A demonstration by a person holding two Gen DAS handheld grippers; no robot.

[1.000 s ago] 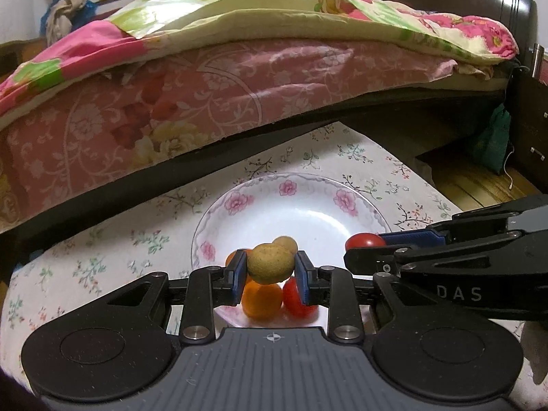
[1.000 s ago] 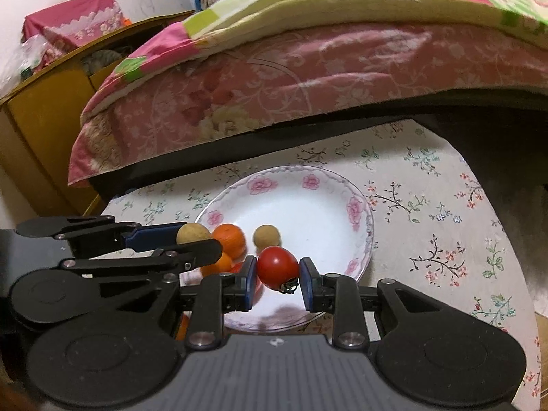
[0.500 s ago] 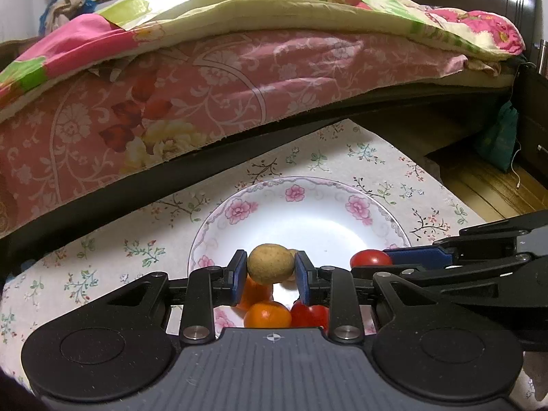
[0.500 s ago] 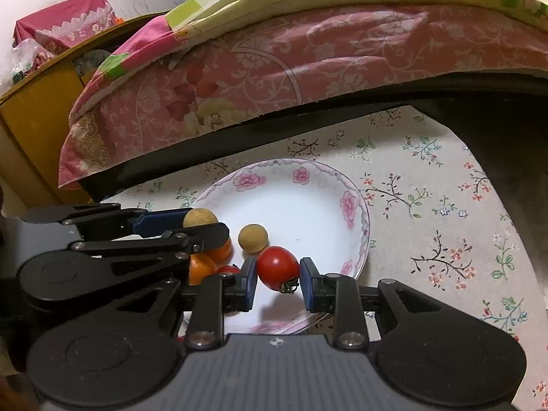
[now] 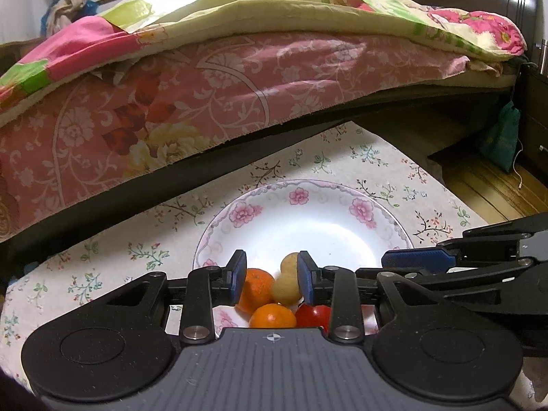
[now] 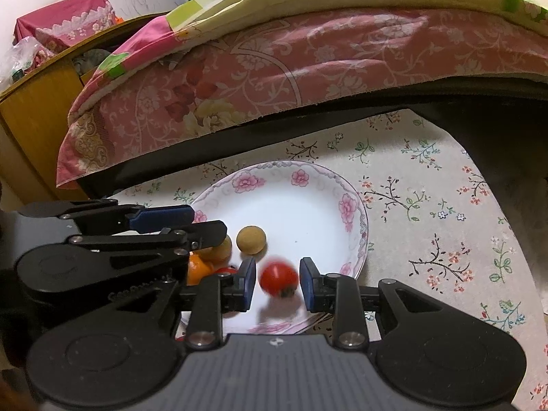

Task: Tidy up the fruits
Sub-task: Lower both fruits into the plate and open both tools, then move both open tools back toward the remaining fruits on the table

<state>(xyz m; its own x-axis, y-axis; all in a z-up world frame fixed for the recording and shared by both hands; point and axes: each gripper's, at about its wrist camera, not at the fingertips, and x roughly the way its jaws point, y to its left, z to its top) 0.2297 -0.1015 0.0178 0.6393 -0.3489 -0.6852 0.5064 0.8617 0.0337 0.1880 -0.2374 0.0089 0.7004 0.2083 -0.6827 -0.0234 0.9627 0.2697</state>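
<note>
A white plate with pink flowers [image 5: 308,212] [image 6: 301,185] sits on a floral tablecloth. My left gripper [image 5: 272,274] is open above the plate's near side, over two oranges [image 5: 255,287], a brown-yellow fruit [image 5: 286,286] lying loose below, and a red tomato [image 5: 313,313]. My right gripper [image 6: 277,279] is open; a red tomato [image 6: 278,279] is blurred between its jaws, free of the pads, over the plate. A second brown round fruit [image 6: 251,239] rests on the plate.
A bed with a pink floral sheet [image 5: 205,85] overhangs the table's far side. A yellow wooden cabinet [image 6: 37,109] stands at the left. A wooden floor [image 5: 496,188] lies beyond the table's right edge.
Both grippers opened. The left let go of the brown-yellow fruit, which dropped among the oranges. The right let go of the tomato, which is falling onto the plate.
</note>
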